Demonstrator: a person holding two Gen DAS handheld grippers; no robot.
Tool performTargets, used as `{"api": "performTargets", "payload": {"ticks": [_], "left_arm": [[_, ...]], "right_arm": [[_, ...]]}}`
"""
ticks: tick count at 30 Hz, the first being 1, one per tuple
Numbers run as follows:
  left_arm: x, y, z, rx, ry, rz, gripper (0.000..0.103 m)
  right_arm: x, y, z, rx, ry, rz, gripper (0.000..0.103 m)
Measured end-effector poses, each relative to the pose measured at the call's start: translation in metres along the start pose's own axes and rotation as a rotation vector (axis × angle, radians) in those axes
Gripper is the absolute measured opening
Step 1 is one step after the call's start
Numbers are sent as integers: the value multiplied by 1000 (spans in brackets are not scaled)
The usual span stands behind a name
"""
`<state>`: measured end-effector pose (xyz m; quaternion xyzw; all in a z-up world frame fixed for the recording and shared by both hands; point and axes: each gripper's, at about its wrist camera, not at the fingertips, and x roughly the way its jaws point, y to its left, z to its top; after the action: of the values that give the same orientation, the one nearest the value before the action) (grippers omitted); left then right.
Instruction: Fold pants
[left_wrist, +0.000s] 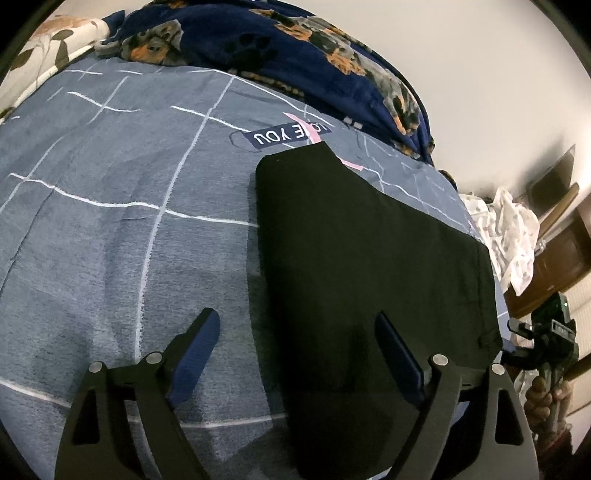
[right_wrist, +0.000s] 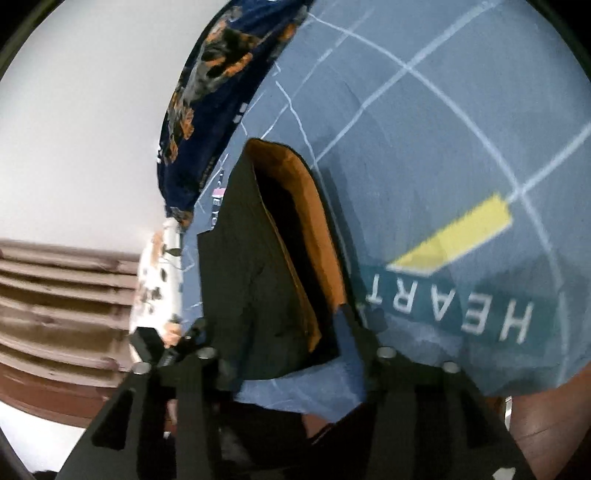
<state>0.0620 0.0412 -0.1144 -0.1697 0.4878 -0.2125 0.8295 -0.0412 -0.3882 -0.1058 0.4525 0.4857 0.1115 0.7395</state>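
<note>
**A:** Which step of the fold is this? The black pants (left_wrist: 369, 266) look pretty compact already.

**B:** Late stage, I'd guess. In the left wrist view they lie flat on the blue grid bedsheet (left_wrist: 110, 221), filling the centre and right of the frame as one tidy rectangle. In the right wrist view you can see stacked layers with an orange-brown lining (right_wrist: 314, 236) showing along the edge, so at least one fold looks done.

**A:** What are the tools doing?

**B:** The left tool (left_wrist: 297, 328) is spread wide with nothing between its fingers. One blue pad sits over bare sheet at lower left, the other over the pants, lower centre-right. I can't tell if it's touching the cloth or just above it. The right tool (right_wrist: 271, 323) is also wide apart, straddling the near end of the pants at the bottom centre of its frame, clamping nothing.

**A:** So what next?

**B:** Probably either one more fold or just smoothing it flat. For a fold, both tools need to close on the near edge, catching all layers, and carry it over evenly. The dark floral blanket (left_wrist: 295, 48) at the top of the frame is well out of the way.
</note>
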Motion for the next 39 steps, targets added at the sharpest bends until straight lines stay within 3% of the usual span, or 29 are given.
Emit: {"api": "performTargets", "payload": {"ticks": [6, 10, 13, 16, 20, 22, 25, 33, 39], "left_arm": [[0, -1, -1, 9, 2, 5, 87], [0, -1, -1, 9, 2, 3, 87], [0, -2, -1, 11, 3, 2, 87], [0, -1, 0, 12, 6, -3, 87], [-3, 5, 3, -21, 5, -23, 87], [-4, 9, 3, -48, 0, -40, 87], [-3, 9, 4, -51, 2, -41, 87], [-1, 1, 1, 12, 8, 3, 87], [0, 2, 1, 24, 8, -3, 87]], "right_arm": [[9, -2, 9, -3, 18, -44, 56], [23, -3, 13, 1, 61, -44, 56], [27, 6, 10, -42, 67, -68, 21], [23, 19, 8, -77, 60, -21, 16], [24, 24, 10, -72, 64, 48, 16], [28, 15, 13, -80, 63, -13, 15], [37, -12, 12, 11, 86, 7, 15], [36, -6, 15, -26, 74, 8, 22], [37, 6, 21, -92, 40, -71, 31]]}}
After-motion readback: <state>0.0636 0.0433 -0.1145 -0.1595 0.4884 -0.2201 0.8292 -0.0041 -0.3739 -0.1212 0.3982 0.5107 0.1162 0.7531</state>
